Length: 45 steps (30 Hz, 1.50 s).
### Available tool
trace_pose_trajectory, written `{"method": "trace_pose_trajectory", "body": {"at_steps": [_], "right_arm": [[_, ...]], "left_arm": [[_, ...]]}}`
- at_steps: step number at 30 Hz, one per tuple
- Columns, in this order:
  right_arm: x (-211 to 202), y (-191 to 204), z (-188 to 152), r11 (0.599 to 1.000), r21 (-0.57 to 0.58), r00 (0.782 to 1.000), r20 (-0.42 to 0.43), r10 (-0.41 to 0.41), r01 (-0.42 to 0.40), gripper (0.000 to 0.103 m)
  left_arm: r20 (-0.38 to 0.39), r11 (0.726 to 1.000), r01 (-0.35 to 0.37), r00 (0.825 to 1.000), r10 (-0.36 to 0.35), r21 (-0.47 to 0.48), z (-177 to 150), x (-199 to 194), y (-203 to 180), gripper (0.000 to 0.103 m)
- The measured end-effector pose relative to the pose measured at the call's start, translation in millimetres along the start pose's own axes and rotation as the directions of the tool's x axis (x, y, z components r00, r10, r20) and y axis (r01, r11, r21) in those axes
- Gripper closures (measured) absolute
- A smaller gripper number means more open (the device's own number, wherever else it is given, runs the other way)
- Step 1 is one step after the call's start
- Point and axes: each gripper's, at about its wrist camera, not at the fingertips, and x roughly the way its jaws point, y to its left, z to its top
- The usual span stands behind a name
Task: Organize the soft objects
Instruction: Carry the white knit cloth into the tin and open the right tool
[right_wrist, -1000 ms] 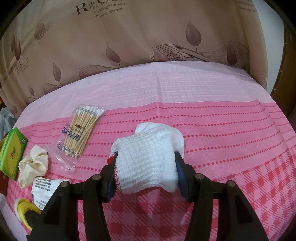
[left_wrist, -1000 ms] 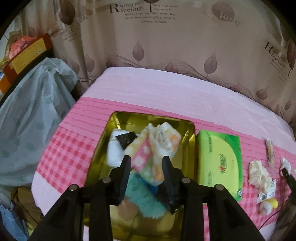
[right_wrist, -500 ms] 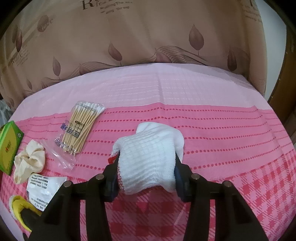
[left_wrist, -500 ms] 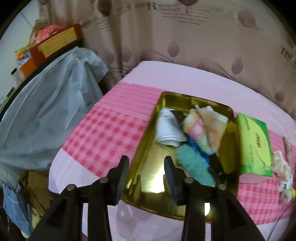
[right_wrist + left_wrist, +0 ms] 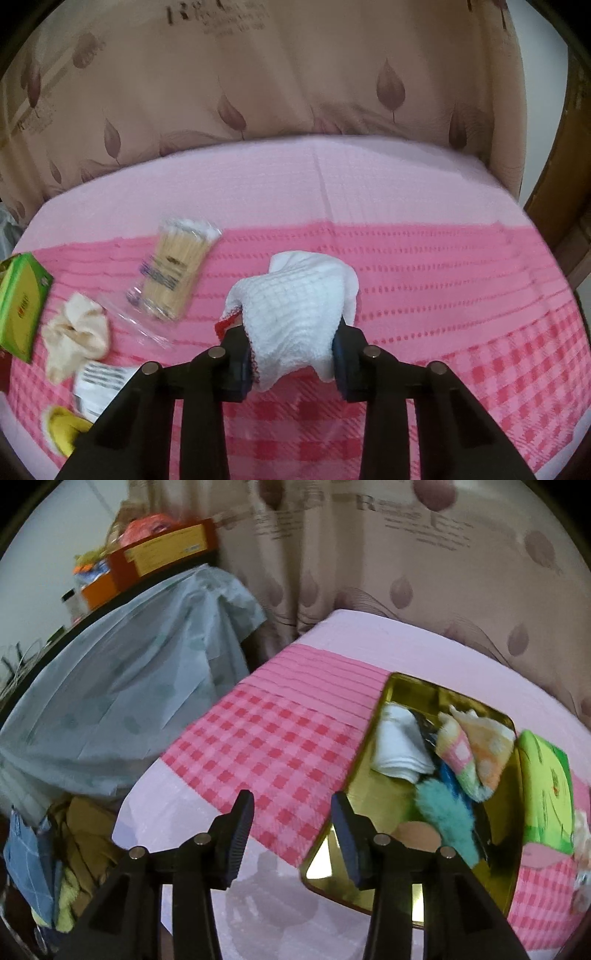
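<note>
A white waffle-knit cloth (image 5: 299, 314) with a red-stitched edge sits between the pads of my right gripper (image 5: 293, 356). Its jaws are closing and both pads press into the cloth, which bunches up over the pink tablecloth. In the left wrist view a gold tray (image 5: 391, 834) holds a folded white cloth (image 5: 395, 746), a pastel patterned towel (image 5: 472, 749) and a teal fluffy piece (image 5: 447, 819). My left gripper (image 5: 293, 830) hangs over the checked tablecloth just left of the tray. Its jaws are opening and nothing is between them.
A green tissue pack (image 5: 546, 794) lies right of the tray (image 5: 22, 306). A bag of cotton swabs (image 5: 177, 269), a cream scrunchie (image 5: 74, 328), a printed packet (image 5: 99, 384) and a yellow item (image 5: 62, 432) lie left of the right gripper. Curtain behind; covered furniture (image 5: 110, 701) off the table's left edge.
My left gripper swung left from above the tray to beside it and opened wider. My right gripper closed tighter on the white cloth, which now bunches higher between the pads.
</note>
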Motion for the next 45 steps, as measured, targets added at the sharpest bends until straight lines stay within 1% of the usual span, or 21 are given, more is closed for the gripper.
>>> {"method": "trace_pose_trajectory", "body": {"at_steps": [1,5,8,12,17,18,21,23,24,28,32,34,37,45], "right_arm": [[-5.6,6.3,3.8,1.0,-0.012,1.0,0.017,0.001,-0.001,0.073],[-26.2,36.3,16.7,0.997,-0.057,0.997,0.061,0.048,-0.045,0.073],[-38.4,65.8,22.5,0.99,-0.099,0.992,0.075,0.107,-0.099,0.073],[-55.2,109.5,22.8,0.97,-0.163,0.978,0.072,0.195,-0.181,0.073],[-71.1,161.6,18.7,0.937,-0.227,0.956,0.062,0.287,-0.267,0.073],[-74.4,174.9,18.6,0.925,-0.238,0.947,0.056,0.316,-0.295,0.073],[-82.8,203.9,14.6,0.9,-0.277,0.93,0.051,0.363,-0.336,0.073],[-87.0,224.9,11.6,0.877,-0.302,0.915,0.034,0.403,-0.375,0.073],[-89.5,239.3,8.9,0.862,-0.317,0.905,0.024,0.425,-0.397,0.073],[-94.9,283.8,-2.2,0.812,-0.369,0.877,-0.019,0.48,-0.453,0.073],[-96.0,318.1,-13.5,0.772,-0.403,0.855,-0.056,0.515,-0.491,0.073],[-95.6,332.5,-19.0,0.756,-0.419,0.848,-0.069,0.525,-0.503,0.073],[-95.5,354.3,-27.6,0.731,-0.456,0.844,-0.087,0.53,-0.507,0.073],[-83.8,393.0,-43.3,0.685,-0.468,0.818,-0.169,0.55,-0.558,0.072]], "left_arm": [[0.0,1.0,-0.002,1.0,0.002,-0.016,0.5,-0.3,3.7,0.059],[0.0,0.997,-0.006,1.0,0.006,-0.073,2.7,-1.2,17.0,0.059],[-0.011,0.994,-0.008,1.0,0.007,-0.112,3.2,-0.3,25.3,0.059],[-0.025,0.987,-0.021,1.0,0.017,-0.161,3.1,0.9,35.9,0.059],[-0.053,0.971,-0.006,0.999,-0.007,-0.238,2.1,6.7,51.4,0.059],[-0.06,0.968,-0.01,0.998,-0.006,-0.251,1.9,8.2,54.0,0.059],[-0.08,0.956,-0.018,0.997,-0.005,-0.293,0.5,12.2,62.8,0.059],[-0.089,0.948,-0.019,0.996,-0.009,-0.316,-0.8,14.2,67.4,0.059],[-0.092,0.947,-0.016,0.996,-0.014,-0.321,-1.0,15.5,68.6,0.059],[-0.101,0.946,-0.023,0.995,-0.011,-0.324,-2.0,17.1,69.8,0.059],[-0.098,0.951,-0.029,0.995,-0.002,-0.309,-1.6,16.1,66.9,0.059],[-0.102,0.952,-0.03,0.995,-0.001,-0.303,-1.5,16.8,65.8,0.059],[-0.1,0.953,-0.035,0.995,0.005,-0.302,-1.4,16.2,64.9,0.059],[-0.1,0.955,-0.035,0.995,0.006,-0.295,-0.2,16.1,64.8,0.059]]}}
